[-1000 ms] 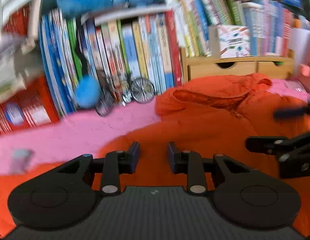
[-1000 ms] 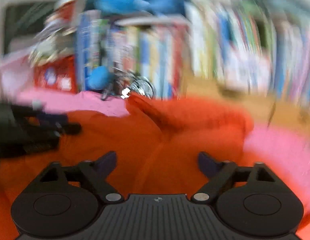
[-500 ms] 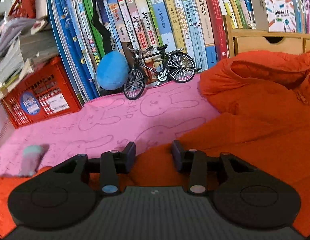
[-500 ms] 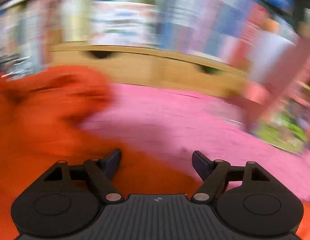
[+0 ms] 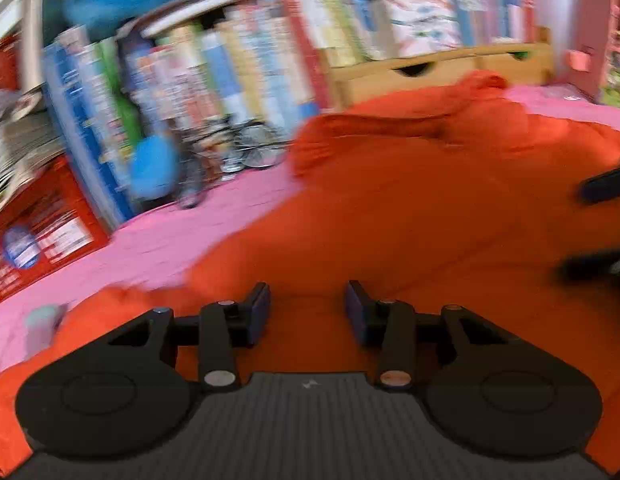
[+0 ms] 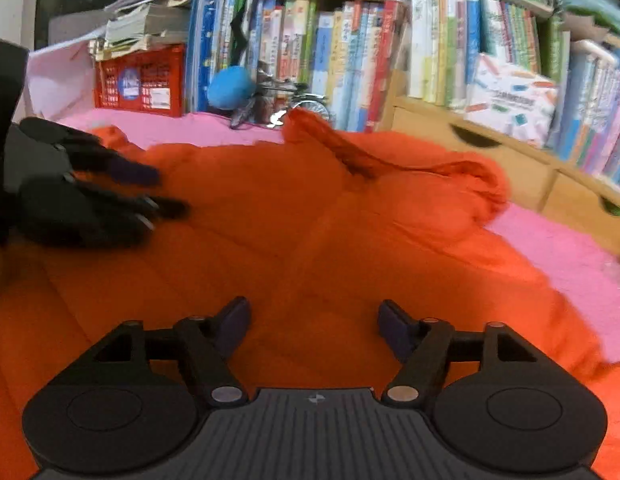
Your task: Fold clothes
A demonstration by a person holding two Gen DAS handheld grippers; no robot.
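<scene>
An orange garment (image 5: pixel 410 208) lies spread and rumpled on a pink blanket (image 5: pixel 169 248), with a bunched collar or hood toward the shelves. My left gripper (image 5: pixel 307 312) hovers over the garment's near left part, jaws open a modest way and nothing between them. In the right wrist view the same garment (image 6: pixel 310 220) fills the middle. My right gripper (image 6: pixel 314 316) is open wide above it and holds nothing. The left gripper (image 6: pixel 149 192) shows at that view's left edge, and the right gripper (image 5: pixel 590 228) shows blurred at the left wrist view's right edge.
Behind the blanket (image 6: pixel 570 256) stand packed bookshelves (image 6: pixel 350 60), a red crate (image 6: pixel 137 84), a toy bicycle (image 6: pixel 285 100), a blue plush ball (image 6: pixel 229 86) and wooden drawers (image 6: pixel 490 160). A small pale sock (image 5: pixel 41 320) lies on the blanket at left.
Both views swung outward half a second ago and have swung back over the garment's middle. The left jaws stand a little wider than a second ago. The right jaws stay wide.
</scene>
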